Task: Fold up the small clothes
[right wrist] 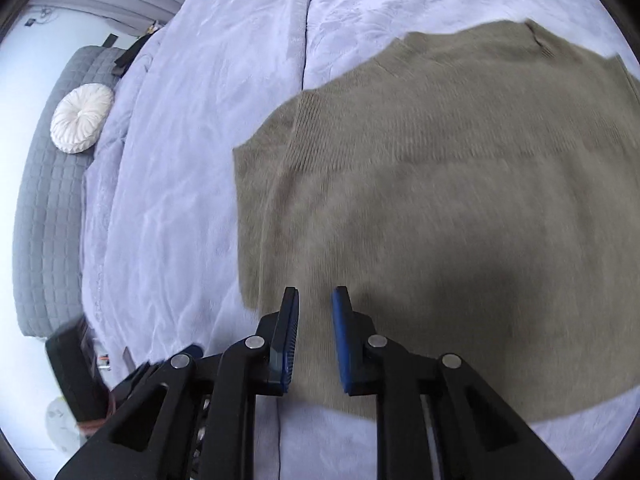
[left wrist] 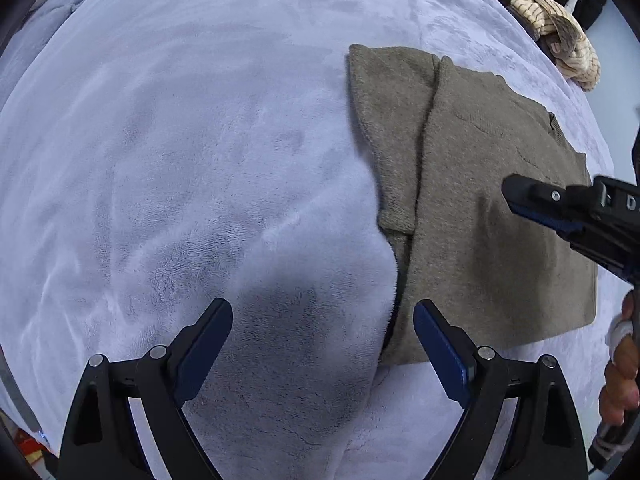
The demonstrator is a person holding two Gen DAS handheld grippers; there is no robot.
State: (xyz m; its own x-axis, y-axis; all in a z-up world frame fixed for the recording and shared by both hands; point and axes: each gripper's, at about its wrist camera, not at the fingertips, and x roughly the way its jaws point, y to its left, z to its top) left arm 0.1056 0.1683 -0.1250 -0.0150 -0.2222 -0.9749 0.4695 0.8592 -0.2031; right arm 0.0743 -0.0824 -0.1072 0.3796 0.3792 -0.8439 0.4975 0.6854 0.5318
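Observation:
An olive-brown knit sweater (left wrist: 480, 200) lies flat and folded on a lavender plush blanket (left wrist: 180, 160), with a sleeve folded over along its left side. My left gripper (left wrist: 324, 308) hangs open and wide above the blanket, its right finger over the sweater's near-left corner and nothing held. My right gripper (left wrist: 516, 196) reaches in from the right above the sweater. In the right wrist view the sweater (right wrist: 440, 200) fills the right side. There the right gripper (right wrist: 316, 292) hovers over its near edge, jaws narrowly apart with nothing between them.
A heap of striped cream and dark clothes (left wrist: 568, 40) lies at the far right of the blanket. A hand (left wrist: 620, 368) holds the right gripper's handle. A grey quilted cushioned piece (right wrist: 48, 200) with a round white cushion (right wrist: 82, 118) borders the blanket (right wrist: 200, 160) on the left.

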